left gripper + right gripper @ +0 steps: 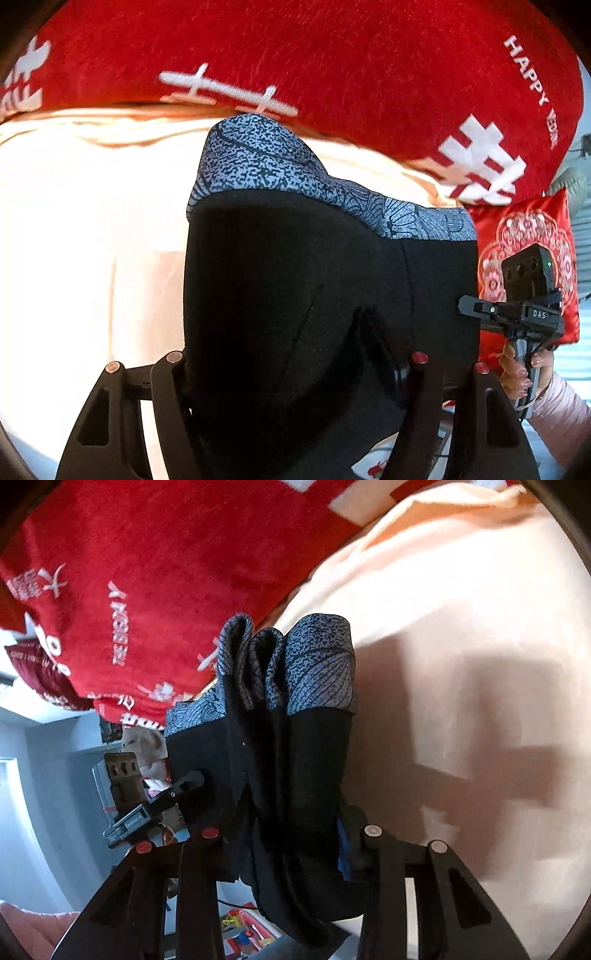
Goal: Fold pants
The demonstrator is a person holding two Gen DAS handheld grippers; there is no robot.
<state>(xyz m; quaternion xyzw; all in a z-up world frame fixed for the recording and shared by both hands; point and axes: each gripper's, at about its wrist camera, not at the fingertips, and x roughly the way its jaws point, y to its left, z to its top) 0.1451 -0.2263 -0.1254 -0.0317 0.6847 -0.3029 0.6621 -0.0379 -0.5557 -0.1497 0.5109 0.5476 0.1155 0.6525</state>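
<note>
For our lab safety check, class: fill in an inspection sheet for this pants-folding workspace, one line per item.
Surface: pale peach sheet, bare where visible.
Job's things: black pants with grey patterned waistband, bunched and held up.
Clutter: red blanket with white characters; red cushion.
Grippers: left gripper and right gripper each shut on pants.
Cables: thin dark cable below, faint.
Surroundings: pale walls; shelf items blurred.

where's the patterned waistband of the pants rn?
The waistband is the far, upper edge of the black pants in the left wrist view, over the peach sheet, just below the red blanket; it sits bunched in folds at centre of the right wrist view.
</note>
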